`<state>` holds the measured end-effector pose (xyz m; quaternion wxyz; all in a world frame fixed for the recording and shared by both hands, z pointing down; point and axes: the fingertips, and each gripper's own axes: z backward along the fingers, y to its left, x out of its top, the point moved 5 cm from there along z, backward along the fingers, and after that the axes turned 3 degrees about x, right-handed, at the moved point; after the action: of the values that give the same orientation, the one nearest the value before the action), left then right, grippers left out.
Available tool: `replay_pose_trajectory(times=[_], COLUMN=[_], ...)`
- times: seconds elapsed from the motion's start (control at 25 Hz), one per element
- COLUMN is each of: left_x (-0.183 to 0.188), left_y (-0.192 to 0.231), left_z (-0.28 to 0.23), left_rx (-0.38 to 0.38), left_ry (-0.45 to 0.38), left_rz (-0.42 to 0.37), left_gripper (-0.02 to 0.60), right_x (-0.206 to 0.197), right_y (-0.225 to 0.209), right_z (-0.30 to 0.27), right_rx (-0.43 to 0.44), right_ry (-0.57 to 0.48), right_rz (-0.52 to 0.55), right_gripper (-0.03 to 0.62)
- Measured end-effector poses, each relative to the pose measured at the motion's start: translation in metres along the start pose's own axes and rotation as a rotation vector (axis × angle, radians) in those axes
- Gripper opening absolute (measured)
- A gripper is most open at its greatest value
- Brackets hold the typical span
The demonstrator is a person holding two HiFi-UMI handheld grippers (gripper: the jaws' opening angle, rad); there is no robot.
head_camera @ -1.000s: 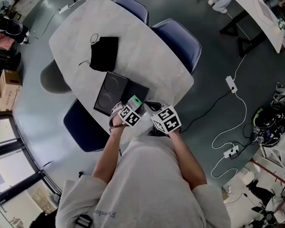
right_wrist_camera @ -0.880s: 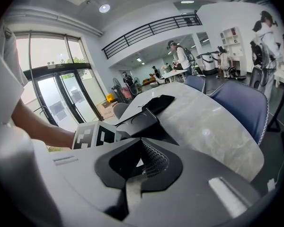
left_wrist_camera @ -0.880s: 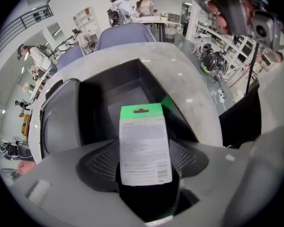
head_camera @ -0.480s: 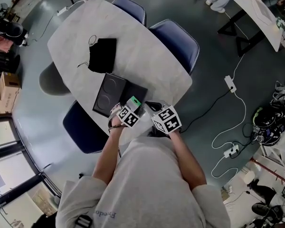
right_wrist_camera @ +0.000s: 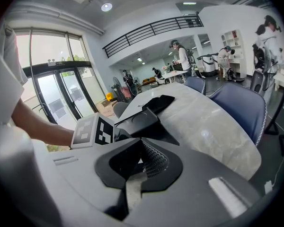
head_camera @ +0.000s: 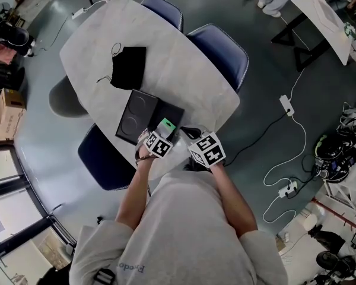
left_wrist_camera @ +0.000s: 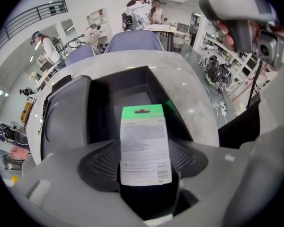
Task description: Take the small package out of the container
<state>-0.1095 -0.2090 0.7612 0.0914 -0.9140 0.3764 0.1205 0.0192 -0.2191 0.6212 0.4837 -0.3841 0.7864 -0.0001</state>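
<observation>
Your left gripper (left_wrist_camera: 146, 162) clamped on package (left_wrist_camera: 145, 136). Package upright in jaws, above near edge of container (left_wrist_camera: 132, 86); looks about clear of it. Your right gripper (right_wrist_camera: 141, 164) pinched closed, empty, just right of container. Left to do: carry package clear, set on table (head_camera: 184, 70).

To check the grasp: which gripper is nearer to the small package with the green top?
Left. The left gripper is shut on the small package, by the black container. The right gripper sits beside it, shut and empty, apart from the package.
</observation>
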Motion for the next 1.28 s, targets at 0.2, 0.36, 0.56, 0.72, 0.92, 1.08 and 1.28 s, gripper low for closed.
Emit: replay_pose_trajectory(times=[0.2,0.36,0.56,0.72,0.92,1.08,1.28], left_x=[0.001,0.001,0.004,0.007,0.009,0.005,-0.004], left_y=[0.005,0.008,0.009,0.009,0.008,0.009,0.004], left_z=[0.012,0.017,0.026,0.037,0.054,0.064,0.080], left_rx=[0.026,0.031,0.008,0.018,0.022,0.023,0.005], left_ry=[-0.053,-0.089,-0.139,-0.174,-0.231,-0.286,-0.314], left_rz=[0.060,0.109,0.175,0.201,0.250,0.303,0.336], left_gripper=[0.365,0.365,0.365,0.365,0.365,0.365,0.365], right_x=[-0.003,-0.001,-0.002,-0.005,-0.005,-0.013,-0.025], right_y=[0.003,0.008,0.011,0.012,0.011,0.012,0.029], right_z=[-0.003,-0.004,-0.004,-0.004,-0.006,-0.012,-0.015], right_rx=[0.001,0.010,0.009,0.001,-0.027,-0.075,-0.051], right_ry=[0.009,0.007,0.015,0.022,0.017,0.047,0.053], right_rz=[0.009,0.022,0.039,0.036,0.021,0.018,0.005], right_gripper=[0.002,0.002,0.002,0.002,0.002,0.002,0.002])
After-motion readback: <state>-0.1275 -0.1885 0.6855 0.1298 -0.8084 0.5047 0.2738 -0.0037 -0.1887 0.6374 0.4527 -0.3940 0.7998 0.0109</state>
